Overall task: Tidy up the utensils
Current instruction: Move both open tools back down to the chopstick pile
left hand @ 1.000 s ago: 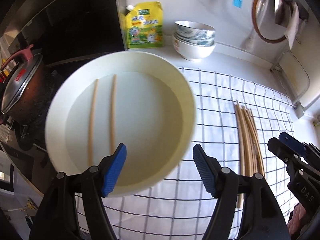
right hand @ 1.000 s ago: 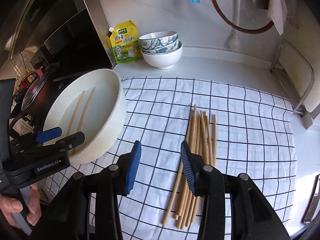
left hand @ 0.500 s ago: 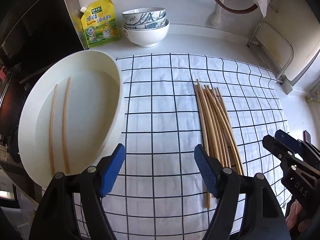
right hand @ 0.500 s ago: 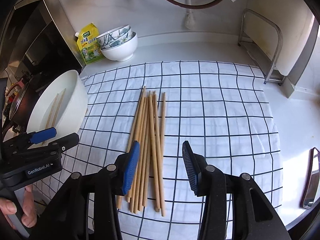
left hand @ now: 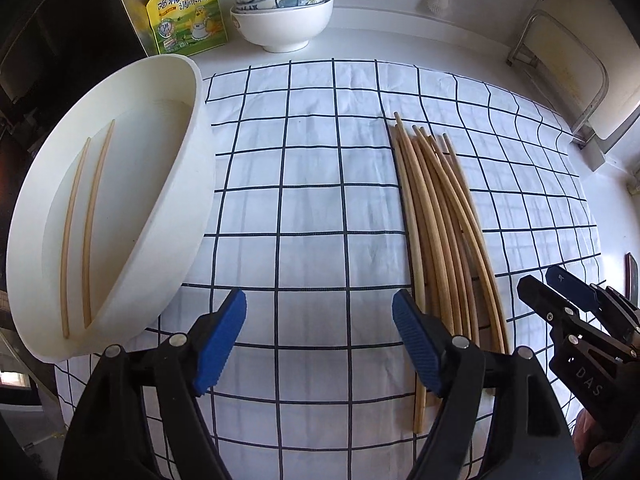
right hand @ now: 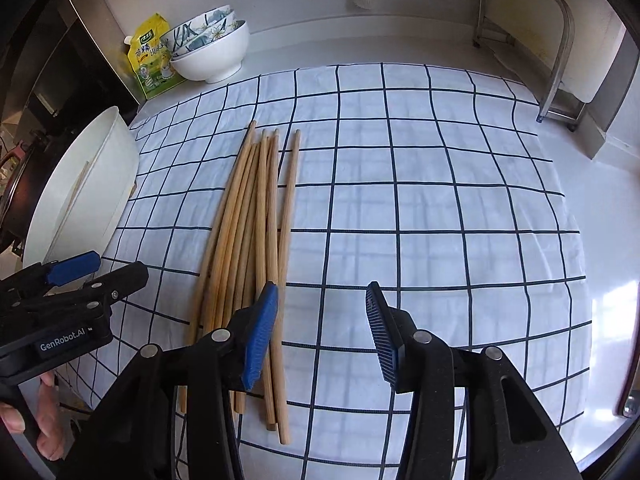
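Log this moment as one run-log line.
left gripper: open, empty | right gripper: open, empty | chopsticks pile: on cloth | white basin: two chopsticks inside

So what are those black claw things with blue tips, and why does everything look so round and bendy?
They are hand-held grippers, one in each of a person's hands. Each carries a wide-angle camera looking along its fingers, which bends the picture. One picture comes from the left gripper, the other from the right gripper. Both are open and hold nothing. On the white cloth with dark grid lines lies a bundle of light wooden chopsticks. The big round white basin already has two chopsticks inside. Behind stand stacked white and blue-patterned bowls and a yellow-green seasoning pouch.
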The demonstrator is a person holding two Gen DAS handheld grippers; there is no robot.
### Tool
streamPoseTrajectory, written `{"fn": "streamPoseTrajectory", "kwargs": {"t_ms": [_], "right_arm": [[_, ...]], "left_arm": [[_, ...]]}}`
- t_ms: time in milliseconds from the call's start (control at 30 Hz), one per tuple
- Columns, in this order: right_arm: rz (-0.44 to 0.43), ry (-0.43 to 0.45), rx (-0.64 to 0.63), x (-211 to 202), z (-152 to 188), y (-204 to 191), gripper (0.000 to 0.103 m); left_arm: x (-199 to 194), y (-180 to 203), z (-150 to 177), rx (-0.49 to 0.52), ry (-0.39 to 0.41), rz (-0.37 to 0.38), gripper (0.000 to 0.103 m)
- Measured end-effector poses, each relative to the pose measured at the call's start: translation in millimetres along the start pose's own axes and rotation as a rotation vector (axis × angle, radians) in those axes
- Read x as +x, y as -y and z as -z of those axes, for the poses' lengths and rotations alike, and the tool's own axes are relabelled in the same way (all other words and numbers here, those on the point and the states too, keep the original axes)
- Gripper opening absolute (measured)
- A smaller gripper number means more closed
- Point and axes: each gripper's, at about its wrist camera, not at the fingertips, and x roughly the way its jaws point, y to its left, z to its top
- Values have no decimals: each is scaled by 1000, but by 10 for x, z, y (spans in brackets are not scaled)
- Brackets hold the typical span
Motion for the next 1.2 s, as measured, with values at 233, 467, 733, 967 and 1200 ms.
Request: {"fn": "streamPoseTrajectory", "kwargs": {"t_ms": [233,467,733,967,1200], "right_arm": [[14,4,-12,82,-26,-21,44],[32,8,-11,149,-72,4,44],[40,3,-5,205,-94,36,44],[54,2,-19,252,-76,18,44],[39,2,-34,266,-81,-44,44]], "left_arm": [[63,14,33,0,-3,-7,75],[99,24,44,1,-9,-12,75],[143,30,9,4,-11,-24,75],[146,40,21,3,-11,-31,75],[147,31,18,-6,-8,-34,75]]}}
